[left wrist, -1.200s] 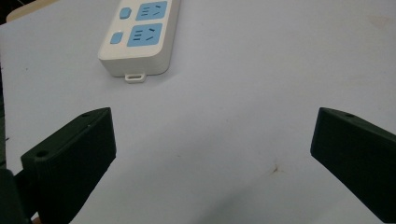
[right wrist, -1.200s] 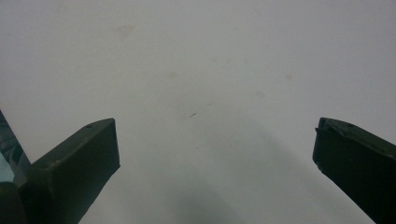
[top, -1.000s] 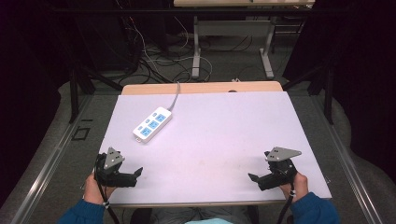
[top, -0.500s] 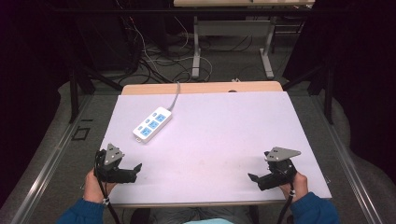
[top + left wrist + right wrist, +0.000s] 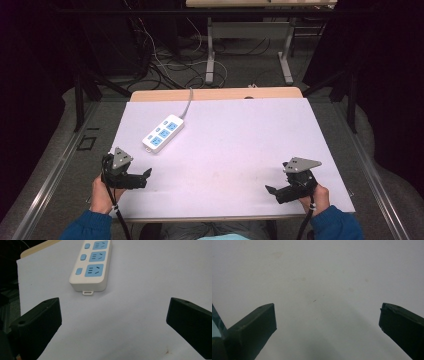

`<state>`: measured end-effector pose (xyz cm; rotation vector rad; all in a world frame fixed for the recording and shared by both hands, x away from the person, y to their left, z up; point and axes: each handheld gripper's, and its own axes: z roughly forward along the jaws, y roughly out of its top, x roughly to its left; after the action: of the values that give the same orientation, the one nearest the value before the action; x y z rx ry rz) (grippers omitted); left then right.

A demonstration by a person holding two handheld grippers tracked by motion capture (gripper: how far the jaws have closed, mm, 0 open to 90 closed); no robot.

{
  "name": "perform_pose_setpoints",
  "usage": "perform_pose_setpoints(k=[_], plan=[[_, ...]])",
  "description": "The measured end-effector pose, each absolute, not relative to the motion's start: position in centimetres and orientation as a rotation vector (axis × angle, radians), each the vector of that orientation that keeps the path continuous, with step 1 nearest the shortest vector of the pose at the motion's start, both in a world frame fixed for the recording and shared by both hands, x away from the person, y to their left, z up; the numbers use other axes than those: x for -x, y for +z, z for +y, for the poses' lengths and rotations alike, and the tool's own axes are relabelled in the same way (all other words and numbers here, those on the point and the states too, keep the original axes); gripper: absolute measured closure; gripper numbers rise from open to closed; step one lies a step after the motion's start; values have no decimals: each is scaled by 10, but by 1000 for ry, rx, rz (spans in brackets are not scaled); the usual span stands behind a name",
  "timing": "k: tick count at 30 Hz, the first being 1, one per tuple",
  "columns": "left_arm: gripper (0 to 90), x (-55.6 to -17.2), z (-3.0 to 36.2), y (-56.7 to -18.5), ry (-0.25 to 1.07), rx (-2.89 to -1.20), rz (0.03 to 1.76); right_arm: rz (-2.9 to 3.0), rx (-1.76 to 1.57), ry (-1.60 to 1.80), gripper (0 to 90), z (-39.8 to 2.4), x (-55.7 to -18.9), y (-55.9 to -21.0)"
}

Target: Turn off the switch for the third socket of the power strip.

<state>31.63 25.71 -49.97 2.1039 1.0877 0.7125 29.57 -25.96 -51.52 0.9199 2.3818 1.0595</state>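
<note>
White tabletop (image 5: 235, 150) with dark floor and cables behind. Power strip (image 5: 162, 133), white with blue sockets, lies flat at far left, cord running off the back edge. Left gripper (image 5: 142, 178) near front-left corner, jaws wide apart, pointed toward the strip, well short of it. Right gripper (image 5: 272, 192) front-right, jaws spread, nothing held.

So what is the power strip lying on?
The power strip lies flat on a white sheet covering the table; a wooden edge shows behind. What's under the sheet is hidden.
</note>
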Motion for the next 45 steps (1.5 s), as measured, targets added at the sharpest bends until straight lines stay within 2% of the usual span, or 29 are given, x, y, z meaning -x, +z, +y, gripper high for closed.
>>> perform_pose_setpoints(k=[45], plan=[[0, -371, 262, -500, 707, -2078, 1165, 2377, -933, 1059, 14, -259, -296, -516]])
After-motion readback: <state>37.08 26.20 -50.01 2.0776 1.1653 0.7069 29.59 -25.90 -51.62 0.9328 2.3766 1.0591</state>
